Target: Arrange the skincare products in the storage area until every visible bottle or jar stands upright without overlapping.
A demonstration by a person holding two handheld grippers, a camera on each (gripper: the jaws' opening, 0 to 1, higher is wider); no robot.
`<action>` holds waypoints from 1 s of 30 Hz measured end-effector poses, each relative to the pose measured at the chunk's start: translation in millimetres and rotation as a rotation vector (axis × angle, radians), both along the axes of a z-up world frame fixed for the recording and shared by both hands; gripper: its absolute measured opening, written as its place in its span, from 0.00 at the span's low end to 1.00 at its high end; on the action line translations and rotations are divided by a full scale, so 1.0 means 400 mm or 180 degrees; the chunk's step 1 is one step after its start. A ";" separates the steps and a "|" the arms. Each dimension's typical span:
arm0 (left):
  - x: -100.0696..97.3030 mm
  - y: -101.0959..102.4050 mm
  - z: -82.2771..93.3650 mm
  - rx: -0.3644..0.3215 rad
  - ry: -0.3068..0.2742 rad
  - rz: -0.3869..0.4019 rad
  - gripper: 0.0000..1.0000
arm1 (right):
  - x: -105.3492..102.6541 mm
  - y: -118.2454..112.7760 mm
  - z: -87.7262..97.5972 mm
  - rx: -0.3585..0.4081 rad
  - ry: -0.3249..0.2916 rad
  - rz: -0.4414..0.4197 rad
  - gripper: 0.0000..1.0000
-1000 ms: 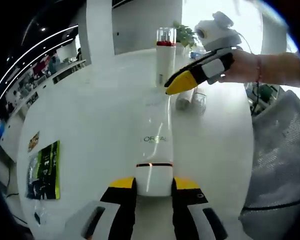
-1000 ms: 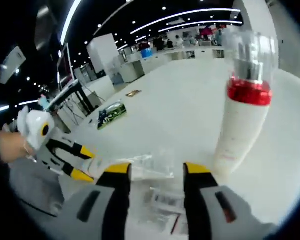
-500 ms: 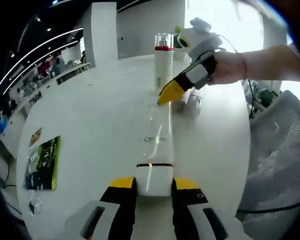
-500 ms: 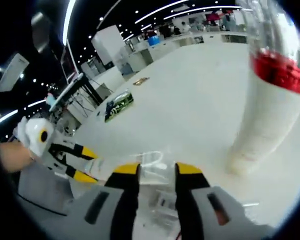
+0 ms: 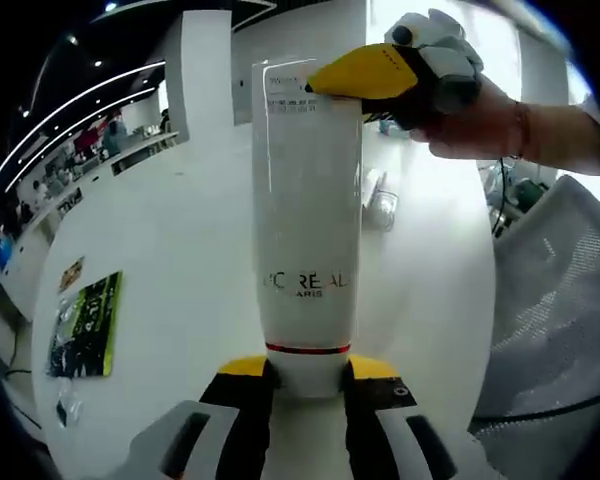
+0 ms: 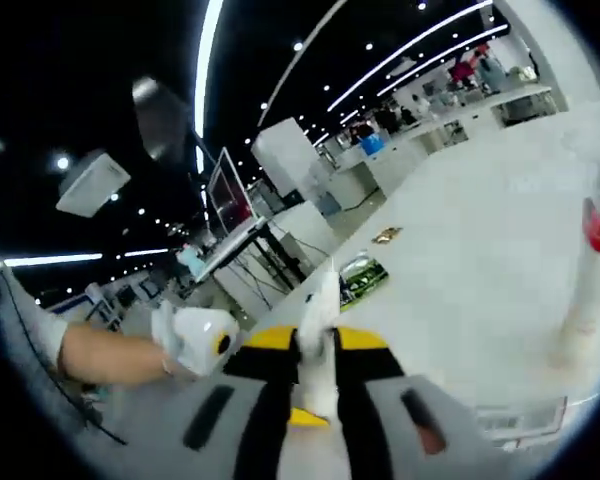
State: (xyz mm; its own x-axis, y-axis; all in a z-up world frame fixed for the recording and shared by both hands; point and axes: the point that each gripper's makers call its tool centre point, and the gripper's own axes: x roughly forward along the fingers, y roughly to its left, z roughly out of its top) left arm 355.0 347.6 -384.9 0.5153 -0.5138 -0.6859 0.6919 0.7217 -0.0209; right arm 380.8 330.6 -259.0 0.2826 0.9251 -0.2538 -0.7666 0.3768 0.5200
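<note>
A white L'Oreal tube (image 5: 308, 230) with a thin red band stands on end above the white table (image 5: 180, 250). My left gripper (image 5: 308, 368) is shut on its white cap at the bottom. My right gripper (image 5: 320, 85), with its yellow tips, pinches the tube's flat crimped top. In the right gripper view that gripper (image 6: 317, 340) is shut on the tube's thin white edge (image 6: 324, 295), and the left gripper (image 6: 195, 340) shows low at the left in a person's hand. A white pump bottle (image 6: 592, 270) with a red collar stands upright at the far right.
A green packet (image 5: 85, 325) and a small card (image 5: 68, 282) lie on the table's left side. A small clear jar (image 5: 383, 205) sits behind the tube. A grey mesh chair (image 5: 555, 300) stands at the right edge. A flat labelled packet (image 6: 520, 418) lies near the pump bottle.
The tube lay flat on the table; now it is raised on end. My right gripper has closed on its crimped top, and the right view has swung upward.
</note>
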 end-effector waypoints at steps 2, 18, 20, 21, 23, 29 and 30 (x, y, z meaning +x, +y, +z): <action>0.000 0.000 0.000 -0.0010 -0.0012 -0.0009 0.28 | 0.004 0.009 -0.020 -0.0245 -0.0273 -0.0122 0.19; -0.008 -0.007 0.010 -0.0066 -0.0030 0.0022 0.29 | -0.036 0.068 -0.094 -0.1096 -0.1637 0.0267 0.22; -0.008 -0.009 0.009 -0.0040 -0.0009 0.0036 0.29 | -0.044 0.075 -0.095 -0.1156 -0.1721 0.0334 0.22; -0.008 -0.009 0.009 -0.0037 -0.0006 0.0040 0.29 | -0.051 0.081 -0.097 -0.1168 -0.1759 0.0391 0.22; -0.010 -0.009 0.009 -0.0035 0.0000 0.0045 0.29 | -0.057 0.089 -0.102 -0.1182 -0.1742 0.0435 0.21; -0.013 -0.013 0.010 -0.0034 0.0001 -0.0020 0.28 | -0.079 0.100 -0.118 -0.1355 -0.1857 0.0627 0.20; -0.013 -0.012 0.010 -0.0025 0.0012 -0.0025 0.28 | -0.077 0.100 -0.119 -0.1325 -0.1772 0.0618 0.20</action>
State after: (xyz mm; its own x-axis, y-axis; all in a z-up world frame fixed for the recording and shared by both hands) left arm 349.9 342.7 -380.7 0.5085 -0.5234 -0.6837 0.6975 0.7160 -0.0293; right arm 350.1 370.4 -306.6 0.3128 0.8297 -0.4623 -0.9493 0.2887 -0.1243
